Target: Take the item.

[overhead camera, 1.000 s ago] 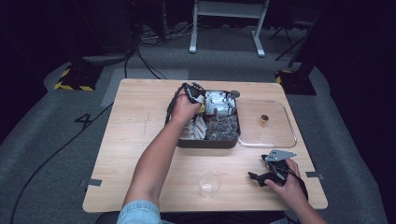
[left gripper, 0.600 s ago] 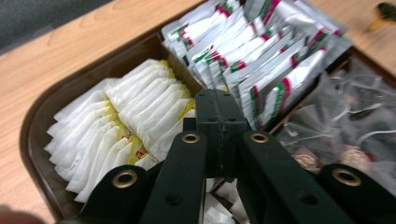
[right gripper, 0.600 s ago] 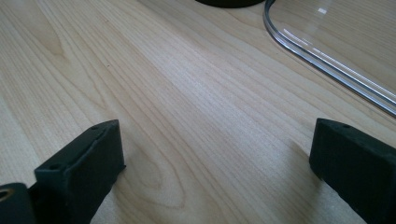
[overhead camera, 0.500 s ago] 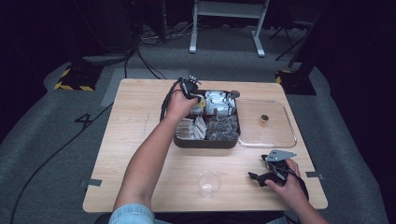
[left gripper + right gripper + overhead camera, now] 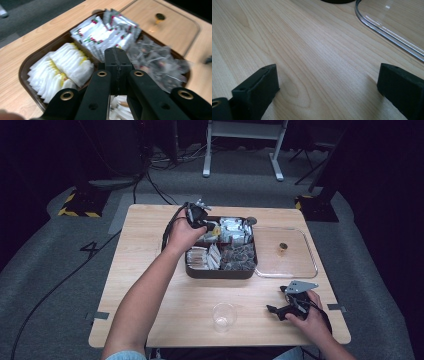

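— Jaws first: how do they stand on the left gripper (image 5: 117,58)?

— Pressed flat together, nothing between them; in the left gripper view they hang over a dark brown tray (image 5: 25,67), and in the high view the left hand (image 5: 184,236) holds the tool above the tray's far left corner.

— What lies under it?

— White sachets with yellow edges (image 5: 62,67) stand in a row at the left of that view; silver-white packets with red and green print (image 5: 105,35) sit beyond the jaw tips; crinkled clear wrappers (image 5: 157,65) fill the compartment at the right; what they hold is too blurred to tell.

— And the right gripper (image 5: 327,82)?

— Wide apart, gripping nothing; bare wooden table (image 5: 312,50) shows between the two black jaws, which look to rest on or just above it; the right hand (image 5: 310,317) holds it near the table's near right edge.

— Anything around that?

— A clear lid (image 5: 285,252) lies flat just beside the tray's right side, touching or nearly so, with a small gold knob (image 5: 283,247) at its middle; its curved rim (image 5: 387,32) crosses the top of the right gripper view; a clear plastic cup (image 5: 224,316) stands upright to the left of the right gripper, well apart from the tray.
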Demonstrator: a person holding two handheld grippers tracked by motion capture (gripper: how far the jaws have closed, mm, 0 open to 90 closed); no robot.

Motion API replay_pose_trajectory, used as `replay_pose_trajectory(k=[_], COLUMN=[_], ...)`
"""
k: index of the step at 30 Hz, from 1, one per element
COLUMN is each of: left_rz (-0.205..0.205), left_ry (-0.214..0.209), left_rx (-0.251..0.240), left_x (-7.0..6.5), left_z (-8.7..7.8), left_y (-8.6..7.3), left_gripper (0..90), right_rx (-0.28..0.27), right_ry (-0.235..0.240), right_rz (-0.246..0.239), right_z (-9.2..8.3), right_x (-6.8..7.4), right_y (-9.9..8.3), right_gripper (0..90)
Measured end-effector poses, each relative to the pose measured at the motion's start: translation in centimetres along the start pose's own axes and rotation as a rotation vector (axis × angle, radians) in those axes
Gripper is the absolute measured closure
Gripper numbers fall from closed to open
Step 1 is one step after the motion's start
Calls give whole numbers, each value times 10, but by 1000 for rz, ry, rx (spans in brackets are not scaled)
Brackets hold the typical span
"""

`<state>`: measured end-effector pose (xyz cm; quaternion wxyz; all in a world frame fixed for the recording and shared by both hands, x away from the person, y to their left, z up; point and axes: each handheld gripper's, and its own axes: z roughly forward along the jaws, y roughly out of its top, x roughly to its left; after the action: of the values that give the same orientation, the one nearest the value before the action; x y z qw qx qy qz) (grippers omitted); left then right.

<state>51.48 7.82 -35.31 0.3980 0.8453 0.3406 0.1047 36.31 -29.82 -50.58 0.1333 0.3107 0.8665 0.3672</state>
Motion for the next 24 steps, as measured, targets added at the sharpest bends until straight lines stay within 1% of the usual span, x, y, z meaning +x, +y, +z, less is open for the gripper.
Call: replay_pose_trajectory(k=[2, 3, 4, 6, 9, 14, 18, 20, 24], left_rz=[24, 27, 39, 54, 73, 114, 134, 142, 162], left_ry=[-21, -28, -36, -49, -79, -112, -131, -148, -170], left_rx=[-1, -5, -7, -20, -41, -69, -76, -80, -104], left_x=[-6, -9, -12, -20, -31, -50, -65, -72, -86], left_z=[-7, -10, -13, -20, -32, -51, -62, -67, -77], left_y=[-1, -2, -2, -4, -8, -15, -23, -28, -38], left_gripper=[900, 900, 900, 900, 900, 900, 900, 900, 900], right_rx=[0, 0, 0, 0, 1, 2, 2, 2, 0], right_ry=[0, 0, 1, 1, 1, 1, 0, 0, 1], right_rz=[0, 0, -1, -1, -2, -3, -2, -2, -1], right_z=[0, 0, 0, 0, 0, 0, 0, 0, 0], right_x=[0, 0, 0, 0, 0, 0, 0, 0, 0], right_y=[0, 0, 0, 0, 0, 0, 0, 0, 0], right_gripper=[38, 38, 38, 38, 39, 39, 39, 39, 39])
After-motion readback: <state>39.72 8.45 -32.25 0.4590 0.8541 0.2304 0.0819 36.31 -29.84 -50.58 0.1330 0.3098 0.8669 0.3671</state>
